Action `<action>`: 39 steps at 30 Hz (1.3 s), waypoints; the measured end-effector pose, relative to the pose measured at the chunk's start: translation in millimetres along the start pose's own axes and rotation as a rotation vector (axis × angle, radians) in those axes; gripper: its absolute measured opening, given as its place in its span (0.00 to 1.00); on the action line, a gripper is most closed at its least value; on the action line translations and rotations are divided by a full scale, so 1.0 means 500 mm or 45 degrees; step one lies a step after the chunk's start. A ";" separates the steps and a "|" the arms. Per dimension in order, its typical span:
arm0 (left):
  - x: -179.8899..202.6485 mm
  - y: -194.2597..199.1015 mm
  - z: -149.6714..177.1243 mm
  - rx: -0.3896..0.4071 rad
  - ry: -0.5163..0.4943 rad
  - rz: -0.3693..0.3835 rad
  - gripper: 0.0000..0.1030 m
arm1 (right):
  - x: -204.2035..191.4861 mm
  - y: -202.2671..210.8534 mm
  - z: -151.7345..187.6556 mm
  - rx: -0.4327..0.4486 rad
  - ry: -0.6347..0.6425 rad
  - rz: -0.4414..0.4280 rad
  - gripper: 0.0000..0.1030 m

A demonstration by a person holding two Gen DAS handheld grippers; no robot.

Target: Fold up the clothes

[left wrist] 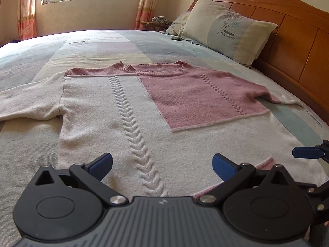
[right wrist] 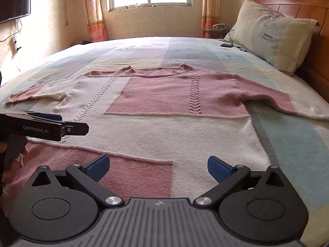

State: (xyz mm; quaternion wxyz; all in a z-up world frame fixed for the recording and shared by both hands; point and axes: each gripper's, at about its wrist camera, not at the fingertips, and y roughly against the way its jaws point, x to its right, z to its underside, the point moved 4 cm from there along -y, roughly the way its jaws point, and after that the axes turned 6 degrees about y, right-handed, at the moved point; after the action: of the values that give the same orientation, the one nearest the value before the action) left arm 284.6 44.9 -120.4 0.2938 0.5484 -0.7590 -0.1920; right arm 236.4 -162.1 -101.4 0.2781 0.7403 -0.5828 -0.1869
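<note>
Since it is spread flat on the pastel patchwork bed (left wrist: 185,41), sleeves out, the pink-and-cream cable-knit sweater (left wrist: 127,107) is judged soft, limp and stretchy; hem corners or shoulders are best pinched. Left hand-held gripper (left wrist: 162,165) and right hand-held gripper (right wrist: 158,167) are held agape over its hem, empty.

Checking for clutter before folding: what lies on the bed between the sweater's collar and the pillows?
Mostly bare striped bedspread. The only item is a small dark object lying just in front of the pillows, well beyond the sweater. It shows in both wrist views.
</note>
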 end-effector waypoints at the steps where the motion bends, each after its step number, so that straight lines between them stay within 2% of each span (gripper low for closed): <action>1: -0.001 0.001 -0.001 0.004 0.003 0.001 0.99 | -0.018 -0.008 0.004 -0.017 0.035 -0.014 1.00; 4: -0.003 0.003 -0.003 0.009 0.008 0.006 0.99 | -0.069 -0.029 0.019 -0.072 0.129 -0.057 1.00; 6: -0.004 0.003 -0.003 0.006 0.008 0.003 0.99 | -0.082 -0.023 0.043 -0.116 0.131 -0.099 1.00; 11: -0.004 0.003 -0.003 0.001 0.006 -0.002 0.99 | -0.089 0.030 0.083 -0.125 0.162 -0.066 1.00; 14: -0.004 0.006 -0.002 0.000 0.004 0.000 0.99 | -0.101 0.039 0.072 -0.129 0.152 -0.087 1.00; 21: -0.008 0.016 0.001 -0.001 -0.004 0.007 0.99 | -0.131 0.004 0.037 -0.132 0.079 -0.170 1.00; 26: -0.008 0.024 0.002 0.006 -0.013 0.017 0.99 | -0.152 0.040 0.079 -0.190 0.191 -0.127 1.00; 30: 0.001 0.038 -0.001 0.048 -0.038 0.046 0.99 | -0.147 0.031 0.041 -0.151 0.179 -0.106 1.00; 35: 0.001 0.044 0.001 0.051 -0.061 0.040 0.99 | -0.150 -0.033 -0.020 -0.104 0.139 -0.116 1.00; 39: -0.004 0.045 -0.002 0.051 -0.043 0.048 0.99 | -0.174 -0.061 -0.015 -0.136 0.229 -0.117 1.00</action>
State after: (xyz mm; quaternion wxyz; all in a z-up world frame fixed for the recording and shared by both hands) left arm 269.5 53.9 -106.5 0.2737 0.5364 -0.7777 -0.1804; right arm 242.3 -71.4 -119.1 0.3596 0.7641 -0.5102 -0.1632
